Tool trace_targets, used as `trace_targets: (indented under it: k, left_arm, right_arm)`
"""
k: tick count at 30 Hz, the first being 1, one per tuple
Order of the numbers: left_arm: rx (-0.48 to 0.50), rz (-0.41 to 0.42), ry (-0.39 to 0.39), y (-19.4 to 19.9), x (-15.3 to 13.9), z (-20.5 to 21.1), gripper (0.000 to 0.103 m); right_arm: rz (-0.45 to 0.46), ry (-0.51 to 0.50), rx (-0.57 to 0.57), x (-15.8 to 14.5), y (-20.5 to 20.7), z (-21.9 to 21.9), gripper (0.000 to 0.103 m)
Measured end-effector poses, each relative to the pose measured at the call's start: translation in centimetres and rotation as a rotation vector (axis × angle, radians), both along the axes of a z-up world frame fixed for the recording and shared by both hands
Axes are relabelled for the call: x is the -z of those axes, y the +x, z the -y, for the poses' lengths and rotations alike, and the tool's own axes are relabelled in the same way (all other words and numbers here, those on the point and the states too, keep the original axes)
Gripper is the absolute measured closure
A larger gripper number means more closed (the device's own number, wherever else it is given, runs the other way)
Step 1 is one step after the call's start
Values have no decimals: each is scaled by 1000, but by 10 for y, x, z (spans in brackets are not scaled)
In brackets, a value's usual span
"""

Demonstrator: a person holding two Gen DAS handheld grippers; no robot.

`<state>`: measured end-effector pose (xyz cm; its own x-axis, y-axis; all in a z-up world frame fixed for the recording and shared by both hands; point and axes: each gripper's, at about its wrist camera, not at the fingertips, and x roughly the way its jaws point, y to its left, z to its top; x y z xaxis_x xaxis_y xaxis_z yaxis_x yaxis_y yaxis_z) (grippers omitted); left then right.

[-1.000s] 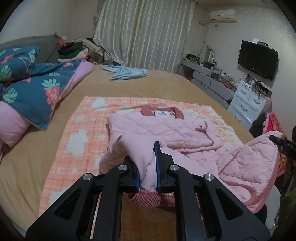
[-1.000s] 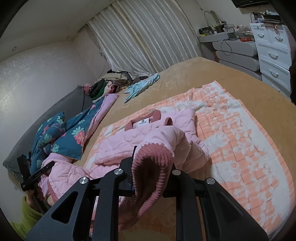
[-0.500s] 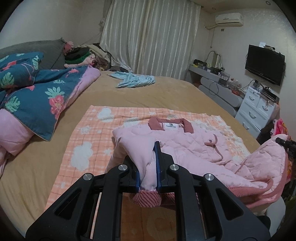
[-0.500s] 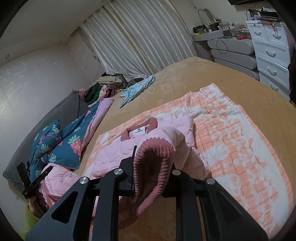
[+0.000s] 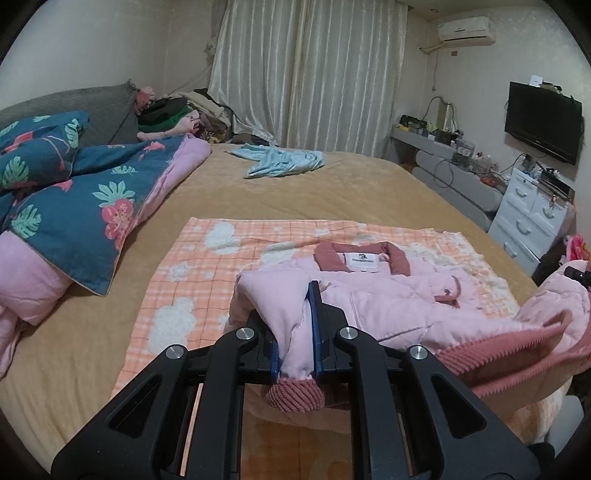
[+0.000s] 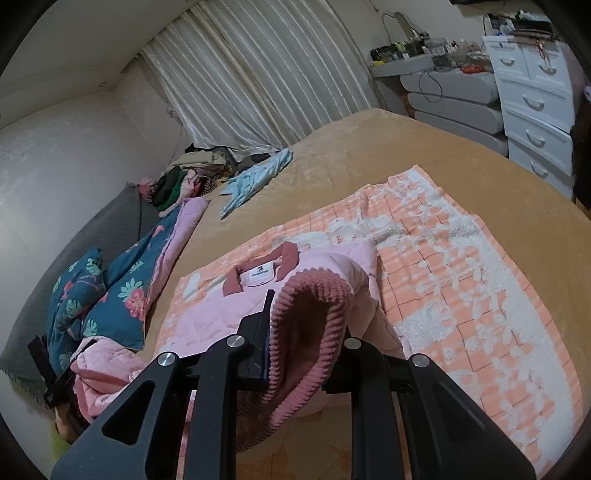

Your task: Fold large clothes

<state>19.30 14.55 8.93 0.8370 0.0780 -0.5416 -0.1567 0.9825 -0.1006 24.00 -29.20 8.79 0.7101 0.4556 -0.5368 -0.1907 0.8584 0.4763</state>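
1. Where the bed's left side is taken up, a blue floral quilt (image 5: 85, 206) with a pink lining is seen heaped against a grey headboard (image 5: 99, 110), and a pile of clothes (image 5: 177, 114) is stacked behind it beside the pale curtain (image 5: 306, 74).
2. Further along, a light blue garment (image 5: 284, 164) is spread on the tan bedcover (image 5: 332, 192), well apart from the rest.
3. In the middle, an orange checked blanket (image 5: 192, 266) is laid flat on the bedcover, and the pink quilted jacket (image 5: 391, 299) is laid on it, collar and label turned toward the curtain.
4. The left gripper (image 5: 295, 328) is clenched on a fold of the jacket's pink sleeve; the ribbed dusty-pink cuff is seen hanging below the blue pads.
5. In the right wrist view, the right gripper (image 6: 303, 332) is clamped on the jacket's other ribbed cuff, which is bunched up between the fingers and lifted off the blanket.
6. At the right, a white chest of drawers (image 5: 532, 218), a grey shelf unit cluttered with small items, a wall-mounted television (image 5: 543, 122) and an air conditioner (image 5: 465, 27) are seen.
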Motion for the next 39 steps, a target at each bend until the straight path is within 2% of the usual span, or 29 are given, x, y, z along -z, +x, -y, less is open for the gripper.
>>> trace_targets:
  k: [7, 16, 19, 23, 26, 30, 39]
  left_arm:
    - [-18, -27, 13, 22, 15, -6, 97]
    - [-40, -59, 26, 49, 32, -12, 97]
    - [-40, -69, 46, 56, 38, -10, 97]
    - [-48, -85, 36, 66, 47, -14, 97]
    - [-50, -93, 30, 72, 54, -16, 97]
    - [-51, -96, 27, 79, 58, -16, 97]
    - [-55, -104, 18, 86, 63, -17, 97]
  right_arm:
    - [-38, 12, -7, 12, 26, -3, 85]
    - [-122, 122, -1, 37, 65, 6, 75]
    - [-147, 154, -1, 47, 75, 10, 68]
    - [-163, 165, 24, 57, 85, 14, 47]
    - [-159, 166, 30, 60, 89, 14, 42]
    - [-119, 167, 26, 58, 89, 13, 38]
    - [109, 294, 16, 39, 75, 34, 24]
